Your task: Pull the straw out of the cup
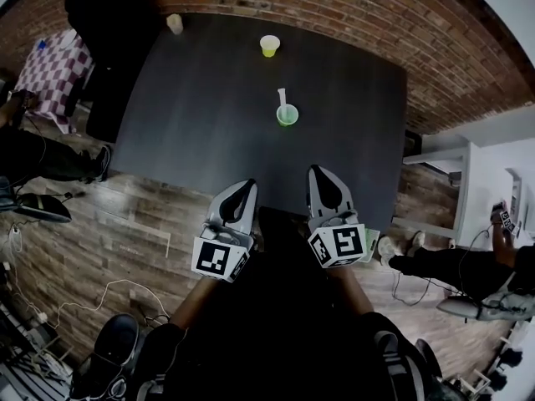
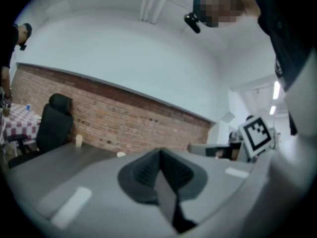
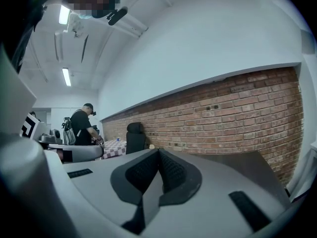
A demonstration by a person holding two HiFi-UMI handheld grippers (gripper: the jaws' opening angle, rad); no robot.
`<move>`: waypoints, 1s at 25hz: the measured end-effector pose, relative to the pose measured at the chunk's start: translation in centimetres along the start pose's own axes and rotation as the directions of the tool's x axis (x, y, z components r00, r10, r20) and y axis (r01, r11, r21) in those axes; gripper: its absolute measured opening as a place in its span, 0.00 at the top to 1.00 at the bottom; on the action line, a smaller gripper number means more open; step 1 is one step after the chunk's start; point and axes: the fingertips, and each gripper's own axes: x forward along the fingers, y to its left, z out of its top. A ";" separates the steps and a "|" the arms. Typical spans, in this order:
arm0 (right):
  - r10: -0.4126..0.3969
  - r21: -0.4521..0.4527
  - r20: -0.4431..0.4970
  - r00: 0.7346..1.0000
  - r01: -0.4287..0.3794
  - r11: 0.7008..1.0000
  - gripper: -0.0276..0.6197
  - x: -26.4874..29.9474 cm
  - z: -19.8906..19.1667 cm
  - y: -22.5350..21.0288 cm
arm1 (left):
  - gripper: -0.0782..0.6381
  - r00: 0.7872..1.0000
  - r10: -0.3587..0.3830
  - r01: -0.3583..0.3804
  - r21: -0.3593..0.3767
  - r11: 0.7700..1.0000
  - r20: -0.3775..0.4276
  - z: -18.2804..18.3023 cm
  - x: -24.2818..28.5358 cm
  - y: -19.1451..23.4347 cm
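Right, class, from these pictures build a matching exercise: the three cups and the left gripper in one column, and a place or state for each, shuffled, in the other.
Column one: 1 green cup; 2 yellow cup; 3 pale cup; 4 left gripper.
Column two: A far left corner of the table; B shut, empty; C mid-table, holding the straw; D far side, near the centre.
Pairs: 1-C, 2-D, 3-A, 4-B.
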 end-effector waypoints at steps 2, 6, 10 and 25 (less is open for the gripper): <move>-0.003 0.005 -0.006 1.000 0.003 1.000 0.95 0.7 -0.2 -0.5 | 0.88 1.000 -0.004 0.004 -0.006 1.000 -0.008 -0.3 0.8 0.3; -0.004 0.014 -0.021 1.000 0.004 1.000 0.95 2.0 -0.5 -1.4 | 0.89 0.999 -0.015 0.014 -0.006 1.000 -0.030 -1.1 2.6 0.7; 0.000 0.016 -0.040 0.999 0.000 1.000 0.95 3.6 -0.9 -2.4 | 0.89 0.999 -0.024 0.023 -0.020 1.000 -0.044 -1.5 4.5 1.0; 0.008 0.030 -0.154 0.988 -0.004 1.000 0.95 10.3 -4.6 -6.3 | 0.88 0.997 -0.026 0.023 -0.040 0.999 -0.072 -2.6 11.4 3.2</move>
